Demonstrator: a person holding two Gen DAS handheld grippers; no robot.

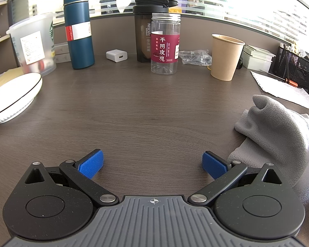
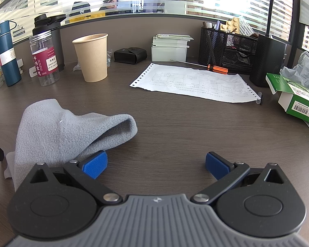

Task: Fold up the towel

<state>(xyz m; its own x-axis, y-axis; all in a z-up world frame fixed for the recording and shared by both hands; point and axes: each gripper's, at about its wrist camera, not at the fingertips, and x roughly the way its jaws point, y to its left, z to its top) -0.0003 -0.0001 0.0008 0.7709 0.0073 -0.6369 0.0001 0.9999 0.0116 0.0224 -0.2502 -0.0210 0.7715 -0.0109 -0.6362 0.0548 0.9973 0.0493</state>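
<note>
A grey fleece towel lies crumpled in a heap on the dark wooden desk, to the right of my left gripper. The left gripper is open and empty, with its right blue pad close to the towel's edge. In the right wrist view the towel sits at the left, with a rolled fold sticking out to the right. My right gripper is open and empty, with its left blue pad right at the towel's lower edge.
Along the back stand a blue flask, a clear jar with a red label, a dark shaker and a paper cup. A white plate lies left. A printed sheet, mesh organiser and green box are right.
</note>
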